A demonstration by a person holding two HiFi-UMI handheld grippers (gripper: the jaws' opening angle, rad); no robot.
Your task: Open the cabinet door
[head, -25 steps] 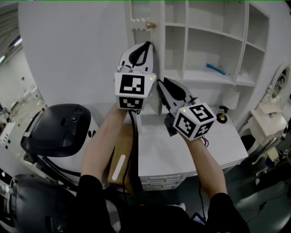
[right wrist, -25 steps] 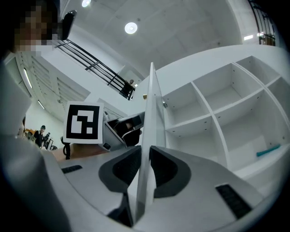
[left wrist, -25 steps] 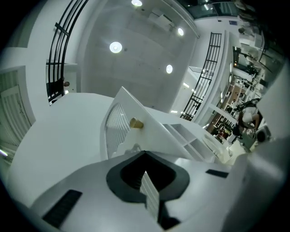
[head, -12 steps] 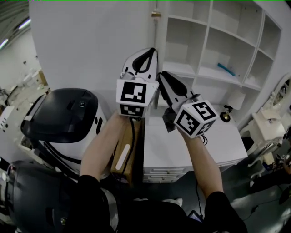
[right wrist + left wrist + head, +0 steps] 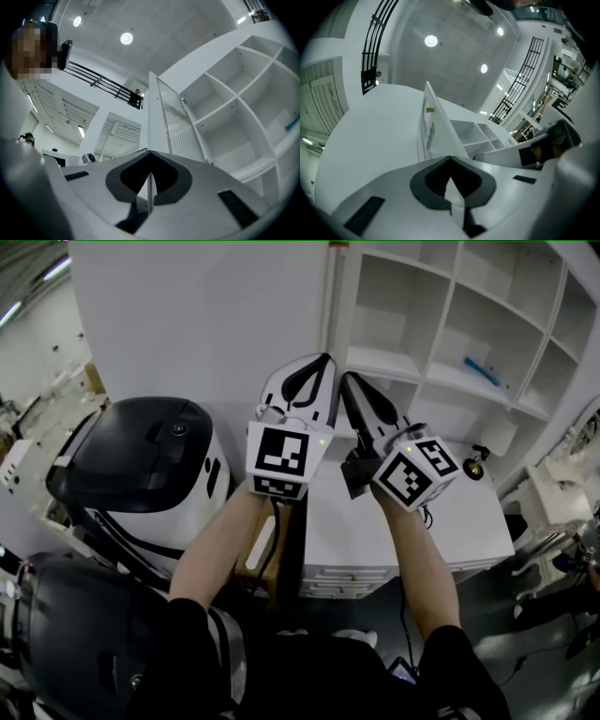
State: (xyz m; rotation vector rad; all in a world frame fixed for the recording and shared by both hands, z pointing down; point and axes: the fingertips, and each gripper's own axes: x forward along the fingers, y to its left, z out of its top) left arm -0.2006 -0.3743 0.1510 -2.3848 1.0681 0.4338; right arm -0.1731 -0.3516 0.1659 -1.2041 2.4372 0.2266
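Observation:
The white cabinet door [image 5: 206, 324] stands swung open to the left, its free edge upright between the door panel and the open shelves [image 5: 441, 324]. Both my grippers point up at that edge, side by side. My left gripper [image 5: 325, 358] is shut just left of it; in the left gripper view its tips [image 5: 450, 158] meet below the door [image 5: 436, 131] and its small brass knob [image 5: 430, 109]. My right gripper [image 5: 344, 377] has just been closing and now looks shut. Its tips [image 5: 149, 151] meet under the door's edge [image 5: 157, 117], with nothing visibly between them.
A black-and-white domed machine [image 5: 141, 474] sits low on the left, with a cardboard box [image 5: 262, 554] beside it. A white desk top [image 5: 459, 531] with drawers lies under the shelves and carries a small brass object [image 5: 478, 465]. A blue item [image 5: 480, 368] lies on one shelf.
The right gripper's jaws have gone from spread to closed. Both grippers have drawn together and sit lower against the cabinet. The door's edge stands further right in the head view.

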